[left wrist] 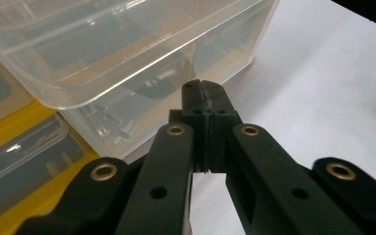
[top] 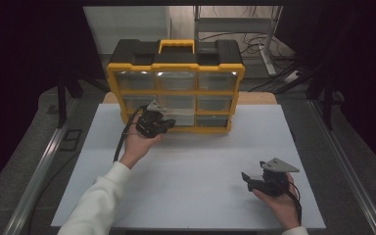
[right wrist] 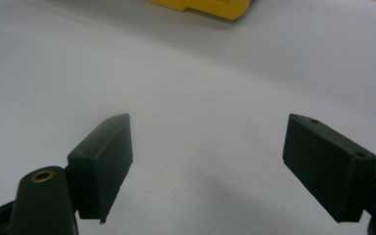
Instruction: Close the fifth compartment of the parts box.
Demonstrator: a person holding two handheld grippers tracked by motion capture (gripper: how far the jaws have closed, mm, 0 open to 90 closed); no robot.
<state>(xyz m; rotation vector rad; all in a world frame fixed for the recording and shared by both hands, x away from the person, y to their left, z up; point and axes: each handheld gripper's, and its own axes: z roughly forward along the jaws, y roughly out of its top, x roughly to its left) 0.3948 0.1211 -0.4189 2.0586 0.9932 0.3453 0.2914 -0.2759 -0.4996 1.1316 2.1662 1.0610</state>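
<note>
The left claw (left wrist: 206, 98), pressed together, sits against a clear drawer (left wrist: 127, 54) pulled partway from the organizer (top: 175, 85); the right claw (right wrist: 208, 166) gapes above the table (right wrist: 200, 73).

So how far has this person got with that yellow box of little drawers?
Early on. A clear plastic drawer already juts out of the yellow and black organiser box, in its bottom row. In hand: the left gripper, jaws shut with nothing visibly between them, sits at that drawer's front. The right gripper waits open over the white table. Whether the drawer holds anything is unclear; every other drawer looks closed.
</note>
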